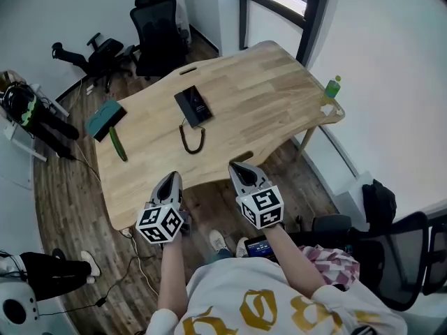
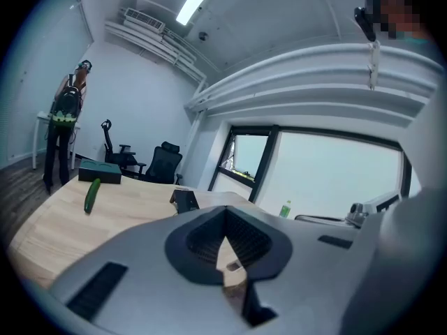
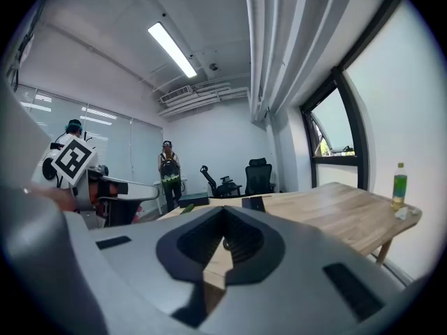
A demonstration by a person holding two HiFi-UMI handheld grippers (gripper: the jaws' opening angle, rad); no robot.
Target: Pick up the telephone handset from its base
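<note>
Far left on the table [image 1: 265, 96]: a teal box [image 1: 105, 119] with a cucumber [image 1: 117, 145] just beside it, both well apart from the target and not in the line of approach. The left gripper [image 1: 170, 181] has its jaws pressed together with nothing between them; it hangs off the near table edge, over the floor, pointing slightly down towards the tabletop. The telephone [image 1: 193, 106] lies flat near the middle of the table, ahead of both grippers and between their lines. Its long axis runs roughly away from us, tilted a little; from this height we cannot tell its two parts apart. A coiled cord [image 1: 192, 139] loops on the near side of it, between it and the table edge, so a straight reach passes over the cord; we judge this the one thing to avoid snagging. The right gripper [image 1: 239, 167] is likewise closed and empty, also short of the table edge. We judge the two about equally near, the left slightly better lined up. Either must open before closing across the long axis. Far right, a green bottle [image 1: 332, 88] stands at the table corner, clear of the path
</note>
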